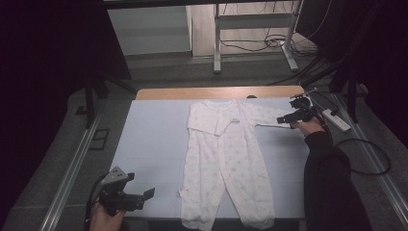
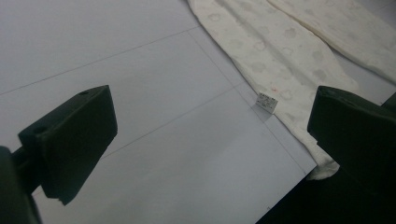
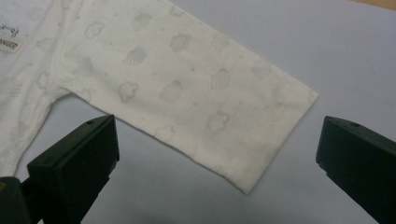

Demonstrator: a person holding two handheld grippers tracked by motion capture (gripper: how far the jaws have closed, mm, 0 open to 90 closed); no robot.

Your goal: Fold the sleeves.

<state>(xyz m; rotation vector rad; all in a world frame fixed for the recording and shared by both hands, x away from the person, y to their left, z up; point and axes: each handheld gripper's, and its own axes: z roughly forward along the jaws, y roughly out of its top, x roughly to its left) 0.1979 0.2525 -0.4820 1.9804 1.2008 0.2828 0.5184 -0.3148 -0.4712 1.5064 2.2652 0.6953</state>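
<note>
A white baby sleepsuit with a faint cloud print lies flat along the middle of the pale blue table cover. One sleeve is folded across its chest, the other sleeve stretches out to the right. My right gripper hovers at that sleeve's cuff, jaws wide open with the cuff between them, untouched. My left gripper is open near the front left corner, a short way left of the suit's leg. A small white tag sticks out from that leg's seam.
A wooden table edge shows beyond the cover. A white power strip and black cables lie on the floor at the right. Metal rails run along both sides. A desk frame stands behind.
</note>
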